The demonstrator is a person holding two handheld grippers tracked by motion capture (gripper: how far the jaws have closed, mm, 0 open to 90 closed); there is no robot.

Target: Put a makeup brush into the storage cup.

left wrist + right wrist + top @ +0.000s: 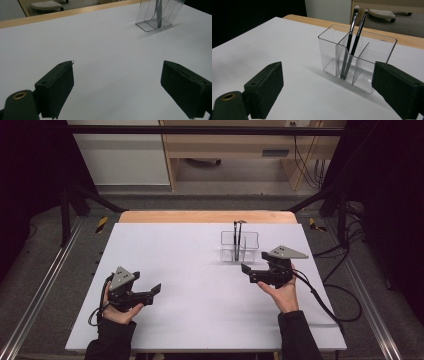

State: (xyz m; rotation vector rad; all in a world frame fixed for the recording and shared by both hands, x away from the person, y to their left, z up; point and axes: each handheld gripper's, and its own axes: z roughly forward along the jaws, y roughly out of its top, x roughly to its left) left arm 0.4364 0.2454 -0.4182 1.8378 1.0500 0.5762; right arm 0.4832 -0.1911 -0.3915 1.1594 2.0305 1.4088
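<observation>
A clear plastic organizer with several compartments stands on the white table, right of centre toward the far edge. Two dark makeup brushes lean upright in it. In the right gripper view the organizer is close ahead with the brushes in a middle compartment. My right gripper is just in front of it, open, with nothing between its jaws. My left gripper sits at the near left, open and empty. The organizer lies far ahead of it.
A wooden strip edges the table's far side. Beyond it stand a wooden cabinet and floor cables. Black frame struts flank the table. The right gripper's cable trails over the near right corner.
</observation>
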